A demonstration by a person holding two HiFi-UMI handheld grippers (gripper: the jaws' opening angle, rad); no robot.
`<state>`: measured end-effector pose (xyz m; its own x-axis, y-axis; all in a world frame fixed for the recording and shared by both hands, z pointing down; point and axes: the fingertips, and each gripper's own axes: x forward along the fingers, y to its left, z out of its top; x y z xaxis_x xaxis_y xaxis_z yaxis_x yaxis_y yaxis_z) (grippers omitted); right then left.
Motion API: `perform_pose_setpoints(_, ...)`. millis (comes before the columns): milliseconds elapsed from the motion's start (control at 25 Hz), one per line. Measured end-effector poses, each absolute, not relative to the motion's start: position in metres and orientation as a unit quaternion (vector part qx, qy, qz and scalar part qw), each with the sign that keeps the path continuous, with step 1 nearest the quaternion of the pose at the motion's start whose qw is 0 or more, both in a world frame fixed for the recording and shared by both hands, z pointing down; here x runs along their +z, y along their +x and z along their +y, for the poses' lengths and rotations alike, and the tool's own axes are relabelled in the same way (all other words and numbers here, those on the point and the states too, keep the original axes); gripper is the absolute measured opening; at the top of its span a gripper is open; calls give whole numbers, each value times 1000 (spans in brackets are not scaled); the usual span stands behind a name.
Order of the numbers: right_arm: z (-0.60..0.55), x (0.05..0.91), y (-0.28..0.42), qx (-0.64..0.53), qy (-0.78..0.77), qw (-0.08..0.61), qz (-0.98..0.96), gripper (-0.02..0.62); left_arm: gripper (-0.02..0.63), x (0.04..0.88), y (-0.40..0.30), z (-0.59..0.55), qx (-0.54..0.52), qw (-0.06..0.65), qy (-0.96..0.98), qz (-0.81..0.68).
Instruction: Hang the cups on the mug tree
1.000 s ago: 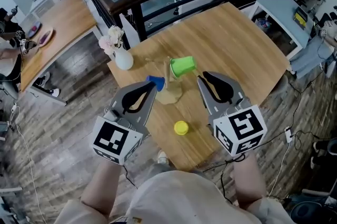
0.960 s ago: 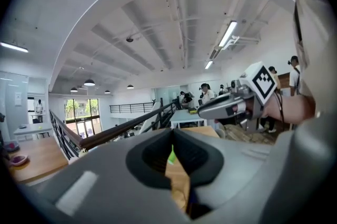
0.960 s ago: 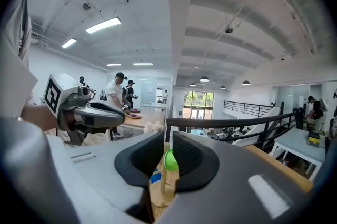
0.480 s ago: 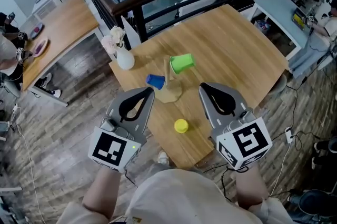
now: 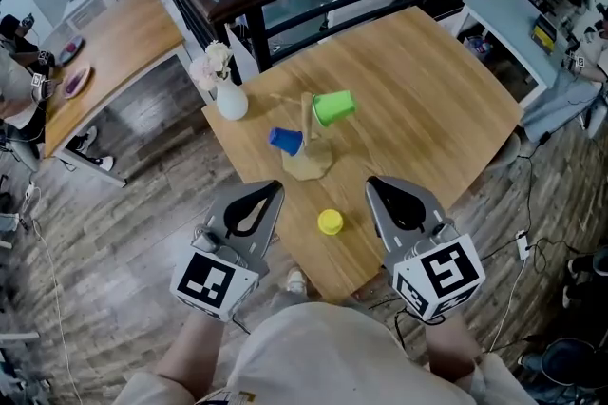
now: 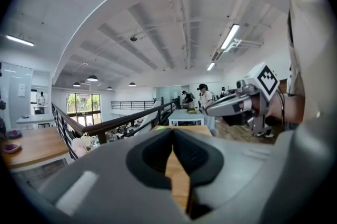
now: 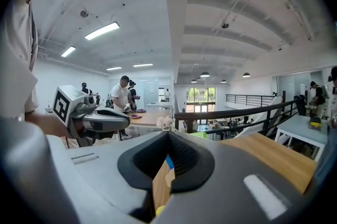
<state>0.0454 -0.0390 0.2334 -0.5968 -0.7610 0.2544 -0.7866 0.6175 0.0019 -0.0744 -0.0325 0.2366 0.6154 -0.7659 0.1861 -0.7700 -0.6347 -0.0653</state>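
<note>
While the left tongs and right tongs are both closed tight on nothing at the near edge of the wood-grain tabletop, a smooth green cup and a blue cup hang tilted on opposite pegs of the pale wooden mug tree mid-tabletop. A round yellow cup sits between the tongs.

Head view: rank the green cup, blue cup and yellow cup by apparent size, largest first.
1. green cup
2. blue cup
3. yellow cup, seen end-on from above, so its place just below blue is unsure
</note>
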Motion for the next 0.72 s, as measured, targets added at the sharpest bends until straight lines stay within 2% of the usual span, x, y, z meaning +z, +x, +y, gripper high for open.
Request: perform_pose_setpoints(720, -22, 249, 45, 68, 419, 116, -898, 0, 2, 254, -61, -20, 122, 10, 904, -410)
